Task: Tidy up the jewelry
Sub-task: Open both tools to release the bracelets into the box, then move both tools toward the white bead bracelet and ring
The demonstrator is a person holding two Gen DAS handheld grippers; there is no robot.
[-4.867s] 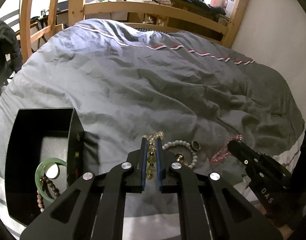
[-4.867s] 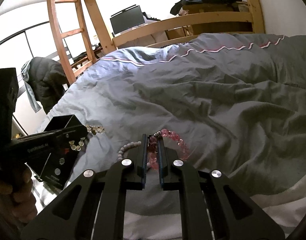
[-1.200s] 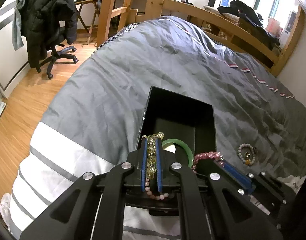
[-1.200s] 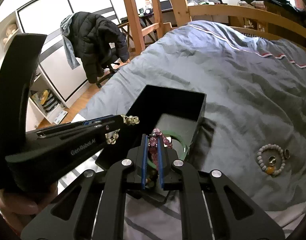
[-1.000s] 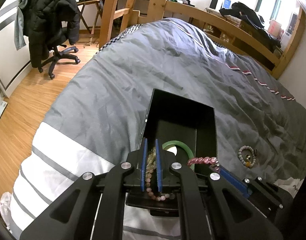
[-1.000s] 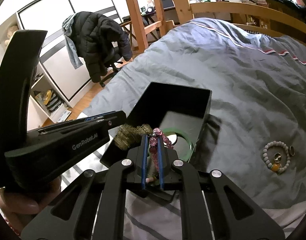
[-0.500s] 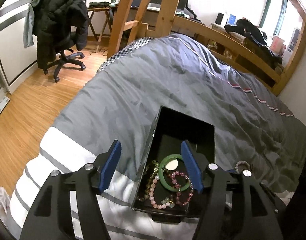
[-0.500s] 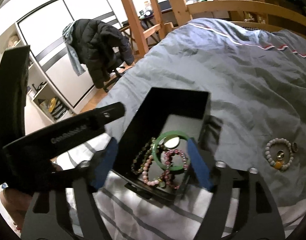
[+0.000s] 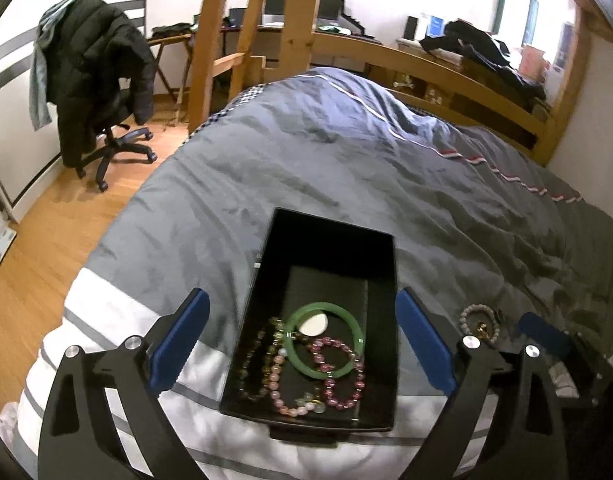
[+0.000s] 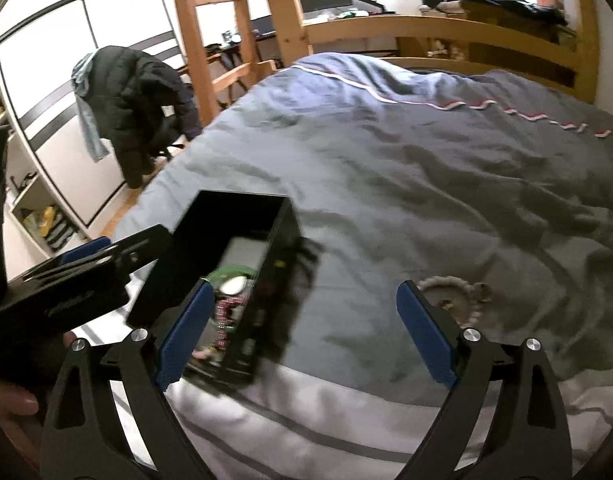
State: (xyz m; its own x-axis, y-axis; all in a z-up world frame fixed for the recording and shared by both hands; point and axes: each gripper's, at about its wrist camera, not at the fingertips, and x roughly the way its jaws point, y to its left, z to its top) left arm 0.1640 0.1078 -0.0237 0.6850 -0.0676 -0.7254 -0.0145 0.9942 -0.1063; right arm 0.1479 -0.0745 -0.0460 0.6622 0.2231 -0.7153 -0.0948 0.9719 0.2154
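Both tongs stood wide apart and held nothing: the left tongs (image 9: 302, 336) hung over the black box (image 9: 330, 240) on the bed (image 9: 346, 168), the right tongs (image 10: 302, 336) just beside it. Inside the box lay a green bangle (image 9: 326, 344), a pink bead bracelet (image 9: 340, 372) and other bead strings. A pale bead bracelet (image 9: 479, 322) lay on the bed near the box. No writing could be read.

Glossy green bangle (image 9: 325, 339), matt black box (image 9: 333, 240), creased cloth duvet (image 9: 426, 184)
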